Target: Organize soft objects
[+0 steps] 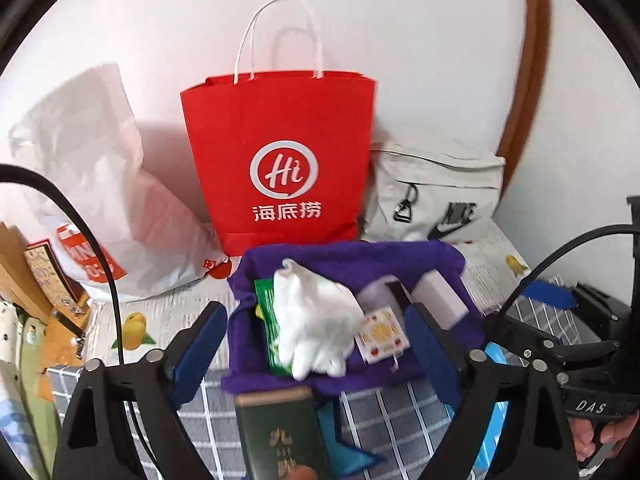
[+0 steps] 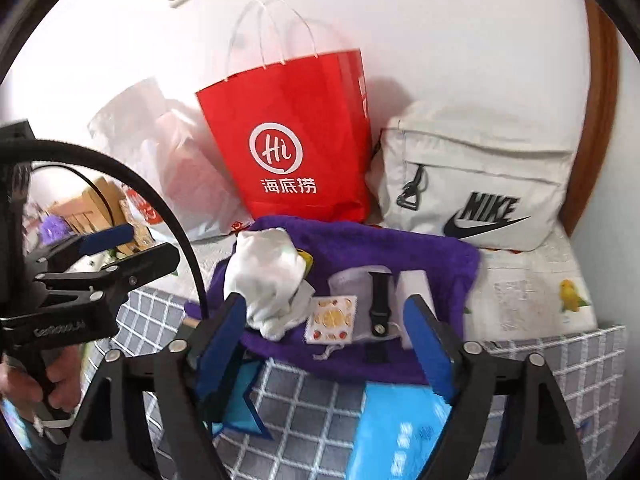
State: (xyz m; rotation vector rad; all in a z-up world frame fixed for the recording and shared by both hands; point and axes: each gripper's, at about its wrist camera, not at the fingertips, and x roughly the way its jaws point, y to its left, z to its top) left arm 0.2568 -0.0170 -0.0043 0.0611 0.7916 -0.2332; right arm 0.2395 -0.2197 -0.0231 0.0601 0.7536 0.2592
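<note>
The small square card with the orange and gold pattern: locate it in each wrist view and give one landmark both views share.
Left wrist view: the patterned card lies right of centre on the purple cloth, beside the white glove.
Right wrist view: the card sits at centre, on the cloth between the glove and a black strap.
Shared landmark: the red paper bag standing behind.

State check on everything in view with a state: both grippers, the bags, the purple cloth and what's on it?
left gripper: open, empty
right gripper: open, empty
red paper bag: upright, handles up
grey Nike bag: zipped, leaning on wall
white plastic bag: slumped, crumpled
purple cloth: spread flat, edges raised
white cloth: bunched, on purple cloth
black strap: lying flat on purple cloth
</note>
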